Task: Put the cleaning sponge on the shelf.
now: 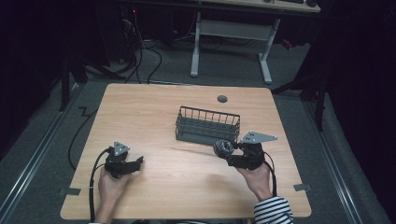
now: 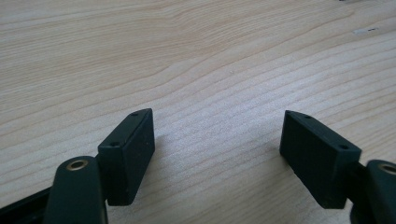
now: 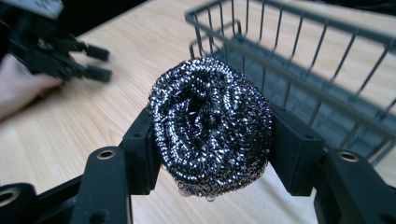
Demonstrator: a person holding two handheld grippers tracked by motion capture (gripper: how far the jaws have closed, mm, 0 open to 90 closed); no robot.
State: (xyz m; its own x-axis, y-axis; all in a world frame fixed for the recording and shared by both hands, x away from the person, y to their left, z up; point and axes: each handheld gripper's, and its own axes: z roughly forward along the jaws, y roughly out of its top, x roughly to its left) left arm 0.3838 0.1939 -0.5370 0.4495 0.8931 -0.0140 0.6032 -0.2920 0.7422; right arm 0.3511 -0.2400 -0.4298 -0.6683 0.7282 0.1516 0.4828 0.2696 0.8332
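A round steel-wool scourer (image 3: 211, 123) sits squeezed between the two black jaws of my right gripper (image 3: 212, 140), lifted off the wood. From above, the scourer (image 1: 223, 148) and the right gripper (image 1: 229, 154) hang just in front of the dark wire basket (image 1: 208, 125), near its right end. The basket's front wall (image 3: 299, 70) stands close behind the scourer. My left gripper (image 1: 138, 162) rests low at the table's front left, jaws apart. Between its fingertips (image 2: 135, 144) lies bare wood, so the left gripper (image 2: 217, 149) holds nothing.
The light wooden table (image 1: 154, 107) has a round grey cable grommet (image 1: 222, 98) behind the basket. Grey tape tabs (image 1: 302, 187) mark its front corners. Another desk frame (image 1: 231, 32) and loose cables stand on the floor beyond.
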